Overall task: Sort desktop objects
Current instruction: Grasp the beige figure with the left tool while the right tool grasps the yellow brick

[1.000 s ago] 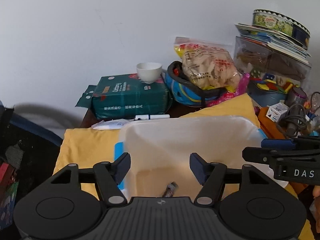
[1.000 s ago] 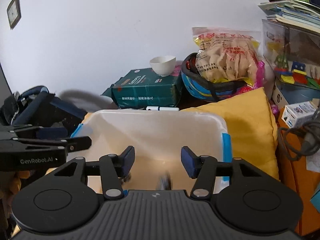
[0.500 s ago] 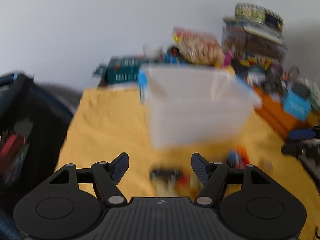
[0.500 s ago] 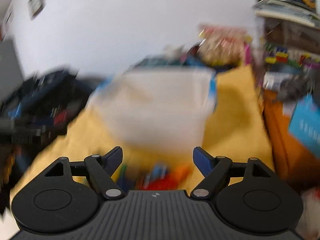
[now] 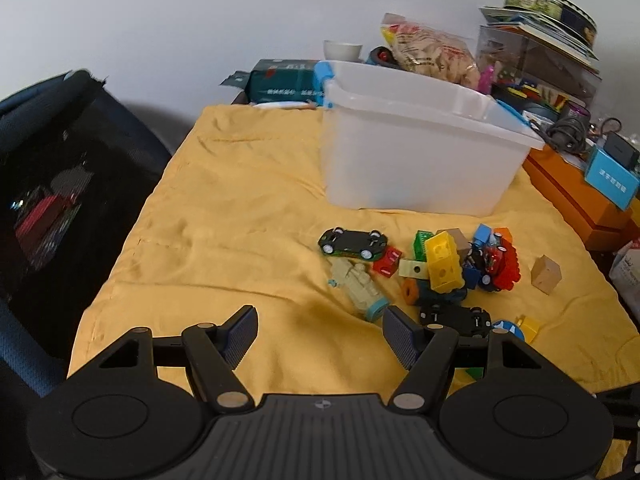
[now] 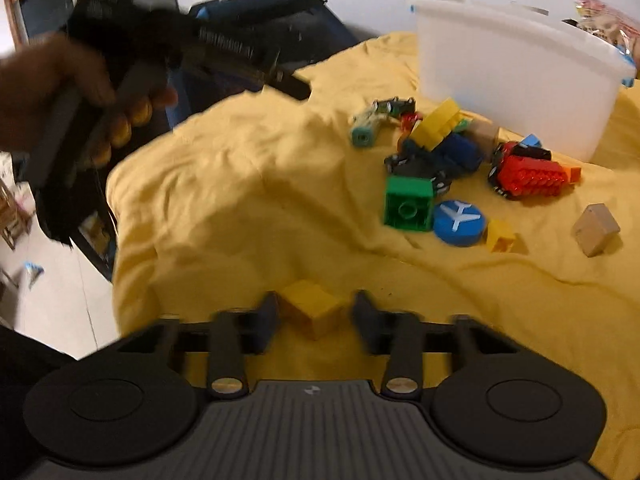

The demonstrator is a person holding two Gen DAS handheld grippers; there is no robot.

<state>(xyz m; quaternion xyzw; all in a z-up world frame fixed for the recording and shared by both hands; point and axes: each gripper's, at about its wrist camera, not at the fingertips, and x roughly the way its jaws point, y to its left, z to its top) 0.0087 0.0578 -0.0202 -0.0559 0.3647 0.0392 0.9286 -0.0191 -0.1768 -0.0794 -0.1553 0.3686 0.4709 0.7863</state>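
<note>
A pile of toys lies on the yellow cloth [image 5: 240, 220] in front of a clear plastic bin [image 5: 420, 160]: a dark toy car [image 5: 354, 243], a beige figure [image 5: 358, 284], a yellow block [image 5: 442, 260] and a red brick toy [image 5: 504, 264]. My left gripper [image 5: 319, 332] is open and empty, just short of the pile. My right gripper [image 6: 314, 322] is open, its fingers either side of a yellow brick [image 6: 314, 312]. A green brick [image 6: 409, 202], a blue disc [image 6: 459, 222] and the bin [image 6: 516, 68] lie beyond it.
A wooden cube [image 5: 545, 274] sits apart at the right. An orange box [image 5: 576, 188], a blue box [image 5: 610, 178], a snack bag [image 5: 432, 54] and stacked boxes crowd the back right. A black mesh bag [image 5: 60, 184] stands at the left. The cloth's left half is bare.
Both grippers have pulled back from over the bin and dropped low over the cloth. The toys now lie in view before them. The right gripper now straddles a yellow brick.
</note>
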